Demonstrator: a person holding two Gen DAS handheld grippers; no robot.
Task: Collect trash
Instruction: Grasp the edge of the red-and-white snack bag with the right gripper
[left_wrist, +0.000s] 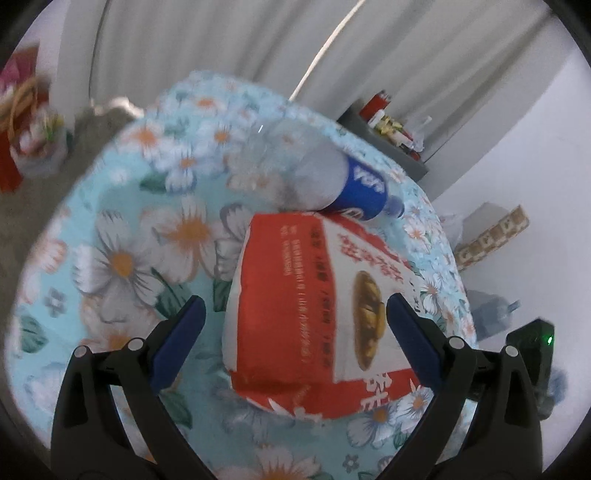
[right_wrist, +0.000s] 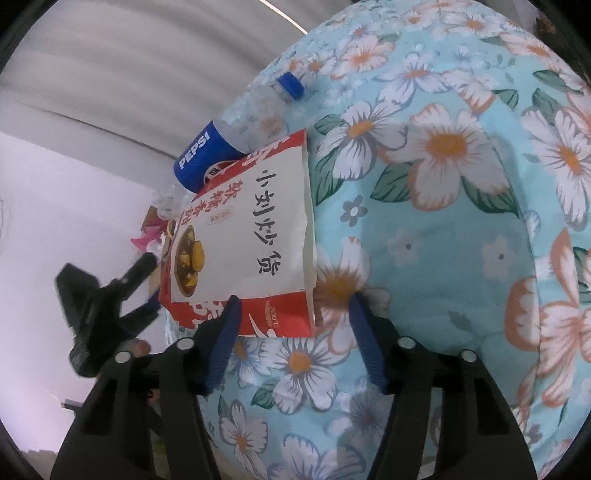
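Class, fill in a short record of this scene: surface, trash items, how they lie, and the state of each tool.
surface: floral cushion
trash items: red-and-white snack bag; Pepsi bottle
arrangement: bottle on its side, at the bag's far edge; contact unclear
bottle cap: blue, on
left tool: open, fingers either side of the bag, not pressing
right tool: open, at the bag's near corner, no grip
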